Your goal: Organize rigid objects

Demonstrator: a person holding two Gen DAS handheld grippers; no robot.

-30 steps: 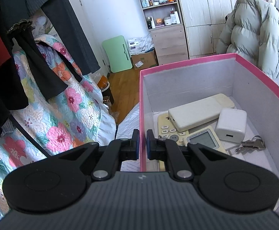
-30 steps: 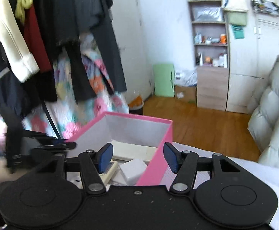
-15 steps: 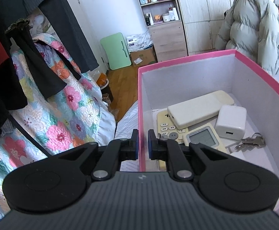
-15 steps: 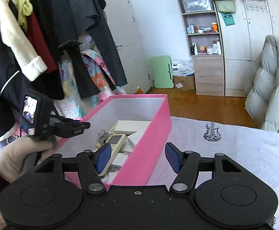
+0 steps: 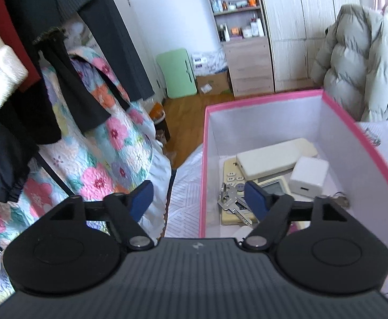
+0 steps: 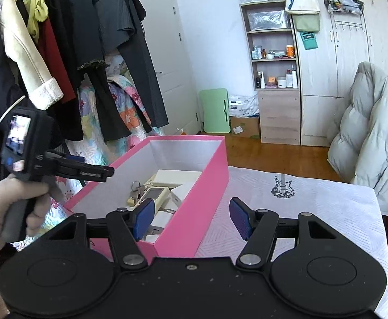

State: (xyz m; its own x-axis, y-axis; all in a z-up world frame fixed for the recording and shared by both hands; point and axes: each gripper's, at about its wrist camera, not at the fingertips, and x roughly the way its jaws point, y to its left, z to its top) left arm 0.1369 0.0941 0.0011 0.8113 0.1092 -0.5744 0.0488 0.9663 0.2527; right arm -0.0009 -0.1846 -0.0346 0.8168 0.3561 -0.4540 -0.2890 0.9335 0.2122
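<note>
My left gripper [image 5: 198,199], which a second ago was pinched on the pink box's [image 5: 263,100] near-left wall, now stands wide apart and empty, one finger on either side of that wall, so I judge the hold released. My right gripper [image 6: 191,216] is likewise spread, gripping nothing and straddling the glossy cardboard corner at 12 o'clock. Inside lie smooth cream plastic remotes [image 5: 276,156], a rounded white charger [image 5: 309,176], and metal keys [image 5: 232,202], with what may be another key at 3 o'clock, half hidden.
</note>
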